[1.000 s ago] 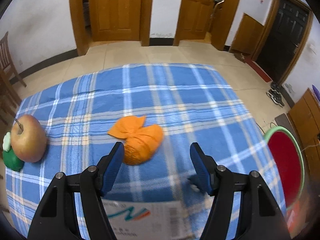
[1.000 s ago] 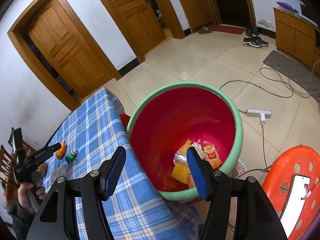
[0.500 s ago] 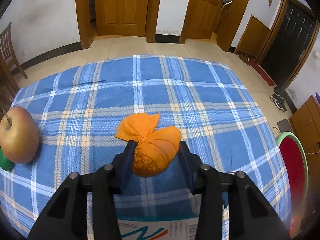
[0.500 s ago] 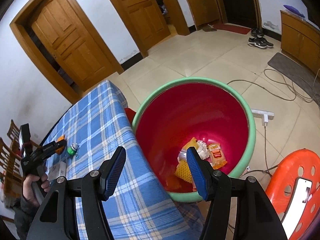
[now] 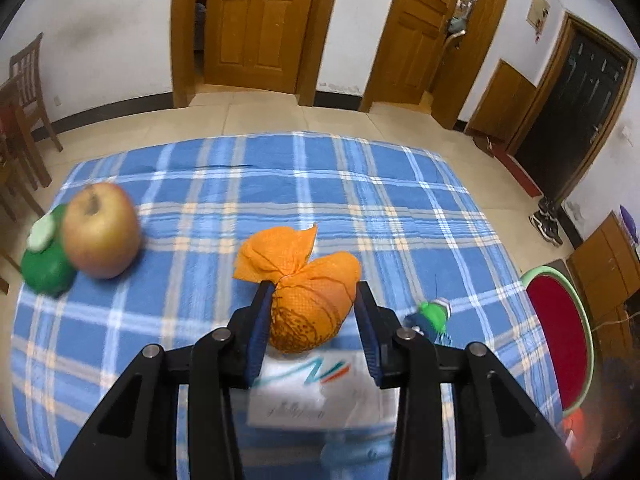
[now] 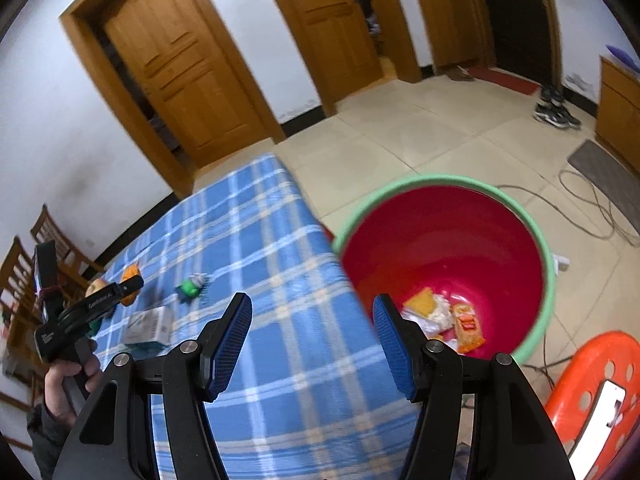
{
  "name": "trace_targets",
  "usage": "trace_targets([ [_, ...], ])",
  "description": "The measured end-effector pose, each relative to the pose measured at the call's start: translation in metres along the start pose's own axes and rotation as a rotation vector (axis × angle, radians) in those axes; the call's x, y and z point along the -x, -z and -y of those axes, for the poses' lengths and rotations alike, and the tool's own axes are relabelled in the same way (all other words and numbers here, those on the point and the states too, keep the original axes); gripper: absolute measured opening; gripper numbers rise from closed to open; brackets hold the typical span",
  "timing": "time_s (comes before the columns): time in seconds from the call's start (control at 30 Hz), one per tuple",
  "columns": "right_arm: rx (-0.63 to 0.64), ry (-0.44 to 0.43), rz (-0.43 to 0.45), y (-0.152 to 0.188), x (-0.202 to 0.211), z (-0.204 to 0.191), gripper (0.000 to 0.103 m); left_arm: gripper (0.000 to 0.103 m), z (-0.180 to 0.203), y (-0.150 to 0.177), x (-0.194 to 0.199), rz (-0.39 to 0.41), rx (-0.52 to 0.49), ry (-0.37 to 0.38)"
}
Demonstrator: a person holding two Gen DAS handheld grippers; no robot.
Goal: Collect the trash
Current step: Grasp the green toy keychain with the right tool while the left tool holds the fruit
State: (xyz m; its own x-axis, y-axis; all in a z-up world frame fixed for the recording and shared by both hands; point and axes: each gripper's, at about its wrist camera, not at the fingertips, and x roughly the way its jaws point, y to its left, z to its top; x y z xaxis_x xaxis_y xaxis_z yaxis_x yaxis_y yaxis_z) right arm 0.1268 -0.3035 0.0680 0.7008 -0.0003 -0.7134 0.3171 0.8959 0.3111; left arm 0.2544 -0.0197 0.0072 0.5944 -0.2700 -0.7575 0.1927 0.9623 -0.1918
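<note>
Grasp: left gripper (image 5: 312, 304) has its blue pads pressed to both sides of the orange bundle (image 5: 310, 300), a knotted wad with its loose ears fanning toward 11 o'clock; jaws clenched on the fat lower half, likely because the knot end is too floppy to hold

Bundle position: over the plaid tablecloth (image 5: 360, 200), above a white box (image 5: 316, 392) at 6 o'clock; whether it is lifted clear of the cloth, I cannot tell

Other hand: right gripper (image 6: 312, 340) has jaws spread wide with nothing between them; it hangs at the table edge with the bin at 2 o'clock

Bin: red bin (image 6: 452, 248) with green rim stands on the floor just beside the table, wrappers (image 6: 440, 316) on its bottom; in the left view it sits at 3 o'clock

Not trash, by my judgement: apple (image 5: 102, 236) at 9 o'clock, touching a green lidded item (image 5: 46, 264); small green toy (image 5: 434, 314) just right of the jaws

Next: carry the bundle rightward over the rim before letting go
</note>
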Motion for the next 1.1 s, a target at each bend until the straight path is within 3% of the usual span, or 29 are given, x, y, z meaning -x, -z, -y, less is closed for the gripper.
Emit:
trace_targets([
  [0.27,0.111,-0.06,-0.033,-0.001,-0.023,-0.059,0.064,0.041,-0.029,0.016,0.021,0.038,0.069,-0.029],
  [0.6,0.221,-0.063,-0.099,0.002,-0.089,-0.115,0.064,0.041,-0.051,0.027,0.021,0.09,0.105,-0.07],
  [1.03,0.329,-0.029,-0.124,0.003,-0.152,-0.149,0.064,0.041,-0.059,0.035,0.015,0.071,0.138,-0.058],
  [1.1,0.329,-0.028,-0.127,0.004,-0.155,-0.15,0.06,0.041,-0.06,0.035,0.015,0.07,0.139,-0.056],
])
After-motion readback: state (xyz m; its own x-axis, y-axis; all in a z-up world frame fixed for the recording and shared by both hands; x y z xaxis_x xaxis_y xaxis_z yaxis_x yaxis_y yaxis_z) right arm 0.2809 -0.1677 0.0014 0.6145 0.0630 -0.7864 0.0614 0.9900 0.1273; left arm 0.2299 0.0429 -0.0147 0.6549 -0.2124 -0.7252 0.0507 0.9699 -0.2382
